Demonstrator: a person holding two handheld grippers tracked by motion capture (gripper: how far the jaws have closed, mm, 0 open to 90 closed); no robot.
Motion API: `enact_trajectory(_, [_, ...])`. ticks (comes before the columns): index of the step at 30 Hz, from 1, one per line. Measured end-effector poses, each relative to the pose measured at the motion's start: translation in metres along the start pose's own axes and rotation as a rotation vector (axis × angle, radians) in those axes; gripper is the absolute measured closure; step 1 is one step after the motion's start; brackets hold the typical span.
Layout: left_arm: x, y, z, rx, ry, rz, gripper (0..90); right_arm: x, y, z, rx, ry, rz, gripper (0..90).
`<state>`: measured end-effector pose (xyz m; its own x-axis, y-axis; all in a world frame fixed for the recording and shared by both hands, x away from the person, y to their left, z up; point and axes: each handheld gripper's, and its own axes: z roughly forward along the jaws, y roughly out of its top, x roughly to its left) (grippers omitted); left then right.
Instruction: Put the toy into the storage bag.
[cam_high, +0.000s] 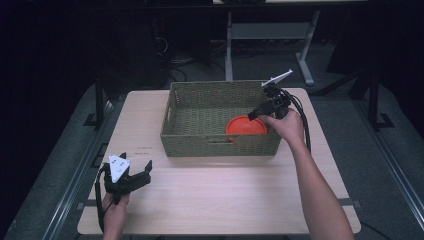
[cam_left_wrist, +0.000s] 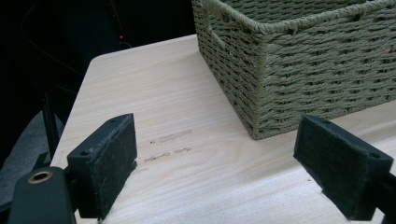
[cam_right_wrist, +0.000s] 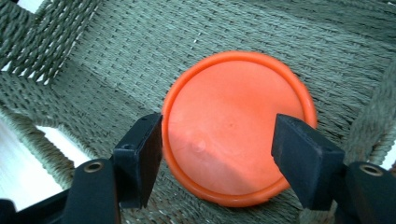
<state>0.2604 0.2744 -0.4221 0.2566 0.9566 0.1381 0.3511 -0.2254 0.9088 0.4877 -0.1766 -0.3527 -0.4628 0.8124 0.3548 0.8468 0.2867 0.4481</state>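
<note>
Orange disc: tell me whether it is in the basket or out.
In. The orange disc lies flat on the woven floor of the basket.

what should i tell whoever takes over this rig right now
Right gripper: open, inside the woven basket, jaws standing apart above the orange disc, not pressing on it.
Left gripper: open, nothing between its jaws, low over the table at its near left corner, apart from the basket.
Done: the disc lies flat on the basket floor, near its right end.
Left: probably lift the right gripper clear of the basket.
</note>
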Motion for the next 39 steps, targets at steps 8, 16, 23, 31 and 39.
enact_trajectory(8, [0.0, 0.0, 0.0, 0.0, 0.0, 0.002, 12.7, 0.003, -0.002, -0.007, -0.017, 0.02, -0.014, 30.9])
enact_trajectory(16, [-0.001, 0.0, 0.001, -0.001, 0.0, 0.002, 12.7, 0.008, -0.008, -0.017, -0.033, 0.045, -0.033, 29.8])
enact_trajectory(23, [-0.001, 0.0, 0.001, -0.002, -0.002, 0.007, 12.8, 0.015, -0.018, -0.031, -0.037, 0.049, -0.065, 29.6])
enact_trajectory(31, [-0.001, 0.0, 0.001, 0.002, -0.001, 0.009, 12.8, 0.021, -0.032, -0.042, -0.06, 0.06, -0.103, 28.6])
enact_trajectory(39, [-0.002, 0.0, 0.001, 0.0, -0.002, 0.008, 12.7, 0.025, -0.053, -0.054, -0.087, 0.076, -0.131, 27.3])
